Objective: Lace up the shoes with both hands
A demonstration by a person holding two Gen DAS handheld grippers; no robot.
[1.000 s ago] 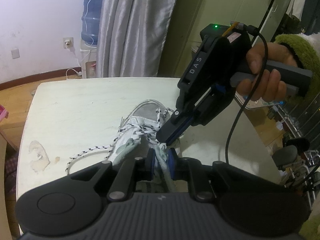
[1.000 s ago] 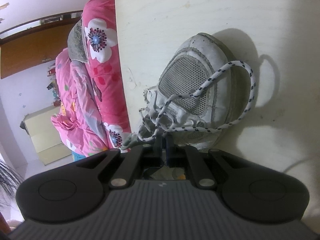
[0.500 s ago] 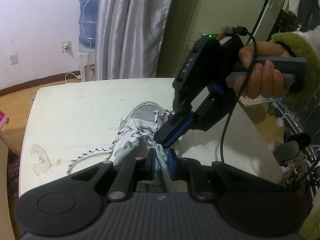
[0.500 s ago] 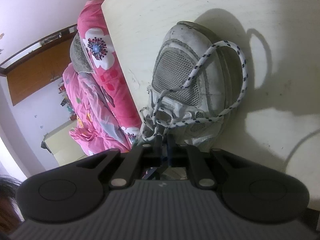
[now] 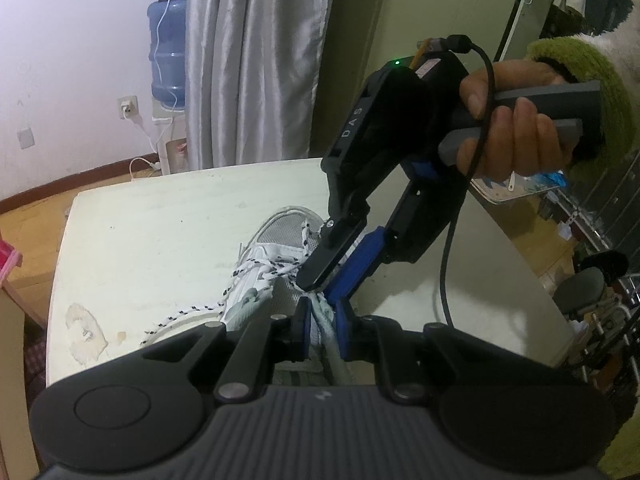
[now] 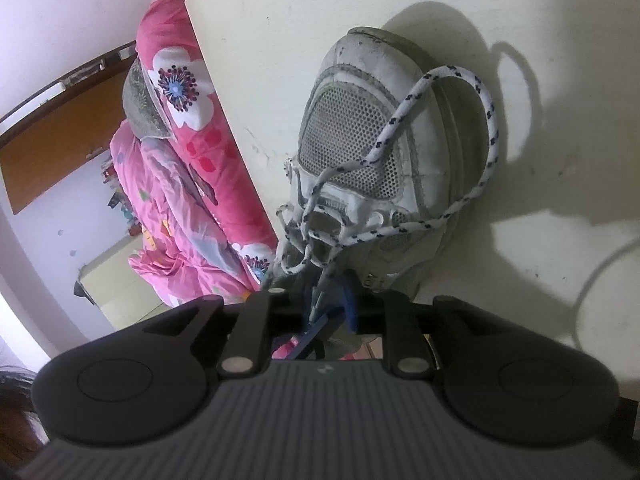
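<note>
Worn white mesh shoe lies on table, speckled lace looped loosely.

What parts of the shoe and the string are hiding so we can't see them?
- Heel of the shoe: both views, hidden behind each camera's own gripper body.
- What the left gripper pinches: left view, looks like the tongue, but it is partly covered.
- Right gripper tips: left view, whether they hold the lace is too crowded to tell.
</note>
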